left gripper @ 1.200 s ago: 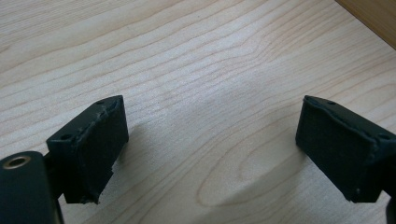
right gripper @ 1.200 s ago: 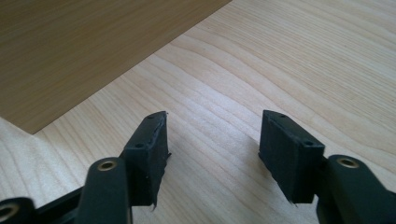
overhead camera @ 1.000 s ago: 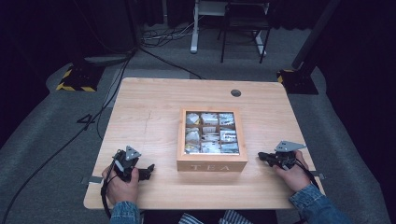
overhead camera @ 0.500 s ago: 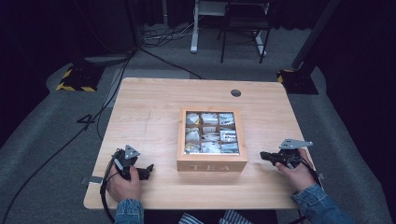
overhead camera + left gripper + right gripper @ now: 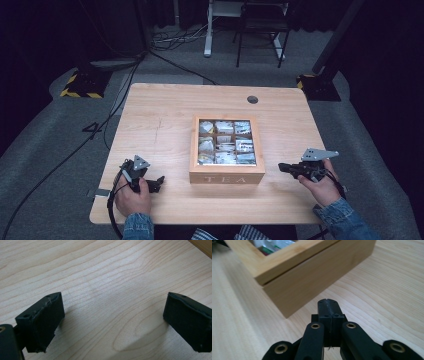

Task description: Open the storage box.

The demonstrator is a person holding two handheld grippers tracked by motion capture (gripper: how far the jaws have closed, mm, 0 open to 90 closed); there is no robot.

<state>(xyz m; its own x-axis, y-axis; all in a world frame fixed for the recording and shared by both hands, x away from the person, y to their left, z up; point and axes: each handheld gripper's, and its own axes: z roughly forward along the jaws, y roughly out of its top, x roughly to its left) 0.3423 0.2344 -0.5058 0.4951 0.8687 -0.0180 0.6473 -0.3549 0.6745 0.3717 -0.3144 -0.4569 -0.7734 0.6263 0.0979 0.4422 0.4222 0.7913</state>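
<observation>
left gripper [image 5: 159,182] at lower left of the bench [image 5: 165,120], jaws wide open, just been opening, nothing between. right gripper [image 5: 281,167] at lower right, jaws closed, beside the tea box [image 5: 227,174].

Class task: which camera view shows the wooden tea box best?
The high view: the whole tea box shows, with its glass lid, packets in compartments and "TEA" on the front. The right gripper view shows one corner and side up close; the left gripper view catches a sliver at the top right corner.

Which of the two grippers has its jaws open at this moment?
The left gripper: its two black jaws stand wide apart over bare table. The right gripper, pointing at the tea box, has jaws pressed together.
</observation>
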